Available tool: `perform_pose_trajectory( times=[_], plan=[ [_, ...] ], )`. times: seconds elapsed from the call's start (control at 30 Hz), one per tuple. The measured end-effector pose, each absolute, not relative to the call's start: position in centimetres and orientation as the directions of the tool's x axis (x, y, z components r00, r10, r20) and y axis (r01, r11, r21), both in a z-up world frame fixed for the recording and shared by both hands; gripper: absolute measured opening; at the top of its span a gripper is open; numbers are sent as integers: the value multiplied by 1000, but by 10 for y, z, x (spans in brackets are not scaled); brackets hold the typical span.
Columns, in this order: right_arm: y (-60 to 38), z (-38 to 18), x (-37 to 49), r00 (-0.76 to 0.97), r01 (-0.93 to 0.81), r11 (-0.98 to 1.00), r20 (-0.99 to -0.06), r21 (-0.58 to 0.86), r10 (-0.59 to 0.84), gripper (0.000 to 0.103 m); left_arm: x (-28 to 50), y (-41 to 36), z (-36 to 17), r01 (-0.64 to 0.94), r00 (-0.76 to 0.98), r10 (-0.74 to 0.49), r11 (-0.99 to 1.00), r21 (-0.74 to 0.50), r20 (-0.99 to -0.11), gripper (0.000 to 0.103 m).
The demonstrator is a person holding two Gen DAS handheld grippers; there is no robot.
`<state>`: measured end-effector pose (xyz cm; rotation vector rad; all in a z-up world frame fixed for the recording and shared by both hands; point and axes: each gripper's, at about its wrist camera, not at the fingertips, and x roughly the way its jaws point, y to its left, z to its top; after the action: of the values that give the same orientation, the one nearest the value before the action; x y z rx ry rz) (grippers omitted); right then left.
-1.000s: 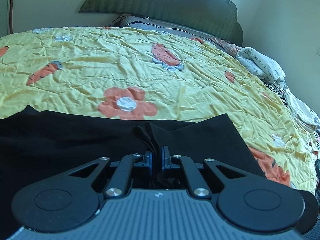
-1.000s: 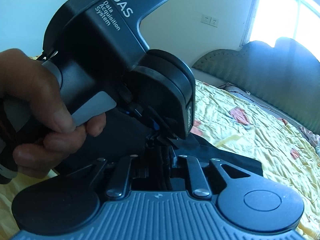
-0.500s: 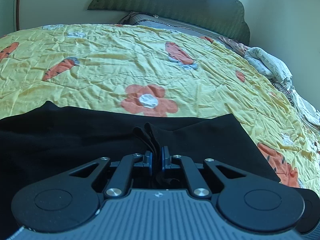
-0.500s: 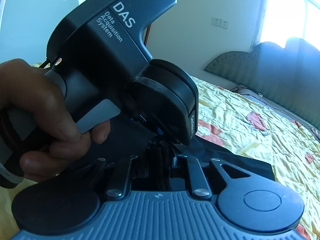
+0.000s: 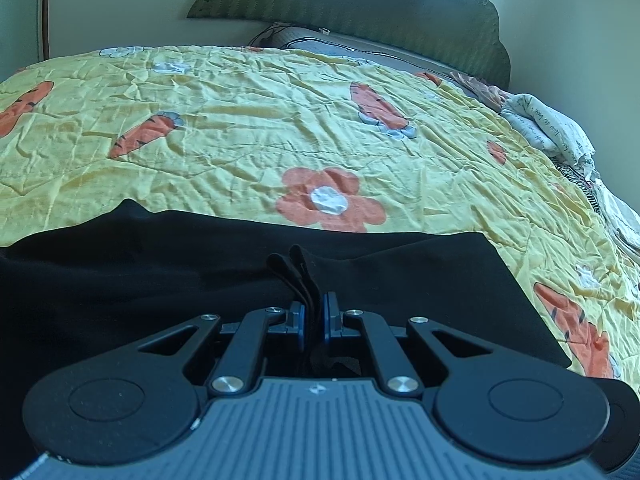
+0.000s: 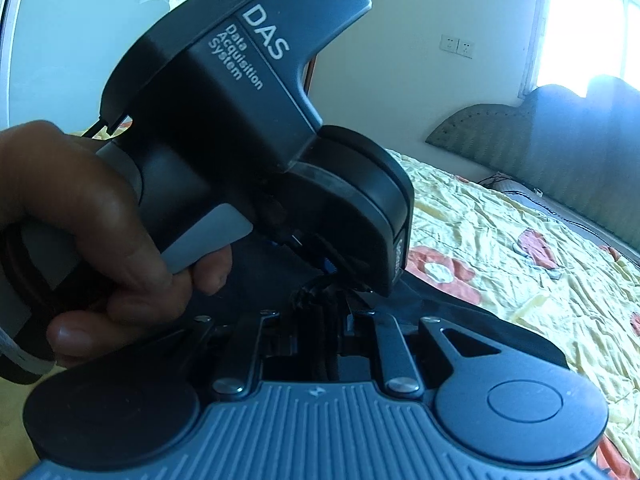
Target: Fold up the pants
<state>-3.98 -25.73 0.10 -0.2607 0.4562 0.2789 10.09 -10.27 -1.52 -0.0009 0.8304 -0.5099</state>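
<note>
Black pants (image 5: pixel 168 276) lie across the near part of the yellow bedspread (image 5: pixel 260 128), their far edge running left to right. My left gripper (image 5: pixel 314 312) is shut on a bunched fold of the black fabric, which pokes up between the blue pads. In the right wrist view my right gripper (image 6: pixel 320 312) is shut on a clump of the same black pants (image 6: pixel 460 312). The left gripper's body (image 6: pixel 256 120), held by a hand (image 6: pixel 88 232), hangs right in front of it, fingers almost touching.
The bedspread has orange flowers and carrots printed on it. A dark green headboard (image 5: pixel 360 4) stands at the far end. Crumpled white cloth (image 5: pixel 548 128) lies along the right edge of the bed. A bright window (image 6: pixel 588 24) is at the right.
In the left wrist view the bedspread pattern has slid right and down, with more black fabric showing ahead. In the right wrist view the left gripper's body has shifted up and right. Both grips hold.
</note>
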Motion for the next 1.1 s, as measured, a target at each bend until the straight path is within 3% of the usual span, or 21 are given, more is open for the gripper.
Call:
perform_pose_trajectory(
  times=[1.1],
  plan=[
    [-272,-8,-25,839,-380,907,-481,-182,255,16,113,-74,-16,412,568,-406,893,-180,-716,7]
  ],
)
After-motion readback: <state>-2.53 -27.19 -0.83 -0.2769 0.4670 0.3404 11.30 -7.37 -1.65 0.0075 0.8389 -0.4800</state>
